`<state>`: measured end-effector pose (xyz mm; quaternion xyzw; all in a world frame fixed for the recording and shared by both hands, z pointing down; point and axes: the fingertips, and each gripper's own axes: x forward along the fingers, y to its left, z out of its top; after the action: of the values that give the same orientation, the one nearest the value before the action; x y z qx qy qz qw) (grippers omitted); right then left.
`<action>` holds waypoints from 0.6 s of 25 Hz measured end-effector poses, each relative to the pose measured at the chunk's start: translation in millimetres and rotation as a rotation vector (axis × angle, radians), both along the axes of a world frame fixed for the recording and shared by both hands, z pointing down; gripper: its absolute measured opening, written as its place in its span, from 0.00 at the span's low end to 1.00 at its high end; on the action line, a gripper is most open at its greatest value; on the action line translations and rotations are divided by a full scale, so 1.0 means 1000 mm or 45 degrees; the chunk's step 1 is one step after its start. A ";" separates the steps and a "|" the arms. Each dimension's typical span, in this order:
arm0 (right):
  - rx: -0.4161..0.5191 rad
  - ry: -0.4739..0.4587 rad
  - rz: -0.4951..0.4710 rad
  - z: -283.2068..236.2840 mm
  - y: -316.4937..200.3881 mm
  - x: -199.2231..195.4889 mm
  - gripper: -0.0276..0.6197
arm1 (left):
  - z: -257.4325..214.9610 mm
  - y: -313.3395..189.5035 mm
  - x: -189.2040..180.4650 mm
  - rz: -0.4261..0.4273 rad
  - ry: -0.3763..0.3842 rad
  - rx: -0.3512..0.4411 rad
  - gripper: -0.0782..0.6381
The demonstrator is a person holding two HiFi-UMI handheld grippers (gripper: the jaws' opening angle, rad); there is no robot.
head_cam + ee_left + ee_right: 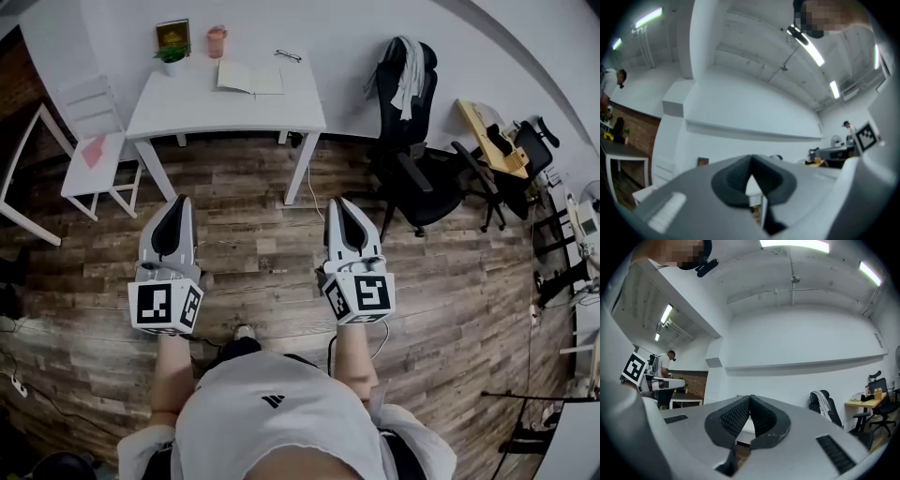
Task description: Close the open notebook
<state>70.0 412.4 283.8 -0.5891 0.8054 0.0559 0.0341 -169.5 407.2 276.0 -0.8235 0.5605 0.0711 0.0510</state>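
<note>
while the person stands well back from the white table (187, 108), tongs likely just carried | left gripper (178, 201) jaws together, empty; right gripper (335, 202) same | open notebook (249, 78) flat near tabletop's far edge, right of centre | near edge bare; floor ahead unobstructed; office chair (410, 141) beside right corner

Head cam: high, aimed steeply down, desk (225, 103) well ahead. Gripper cams: low, facing far wall (797, 348); R shares office chair (412, 150) w/ head.
</note>
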 end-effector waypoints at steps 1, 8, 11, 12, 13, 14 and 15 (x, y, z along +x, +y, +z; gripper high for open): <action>0.001 -0.005 0.006 0.000 -0.003 -0.003 0.04 | 0.000 -0.004 -0.003 0.003 -0.001 0.002 0.12; 0.020 0.018 0.041 -0.003 -0.030 -0.024 0.04 | 0.003 -0.039 -0.024 0.051 0.006 -0.009 0.12; 0.008 0.025 0.057 0.000 -0.036 -0.022 0.04 | 0.007 -0.048 -0.023 0.066 0.020 -0.019 0.12; 0.001 0.024 0.063 0.002 -0.038 -0.020 0.04 | 0.010 -0.050 -0.021 0.075 0.018 -0.022 0.12; -0.005 0.022 0.068 0.004 -0.041 -0.018 0.04 | 0.012 -0.053 -0.018 0.082 0.015 -0.025 0.12; -0.010 0.022 0.072 0.005 -0.046 -0.016 0.04 | 0.014 -0.058 -0.017 0.088 0.014 -0.029 0.12; -0.016 0.022 0.074 0.007 -0.052 -0.015 0.04 | 0.016 -0.064 -0.016 0.090 0.014 -0.034 0.12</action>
<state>55.3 360.2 291.1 -0.6120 0.7885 0.0568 0.0218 -185.1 343.2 291.8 -0.8430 0.5322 0.0699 0.0341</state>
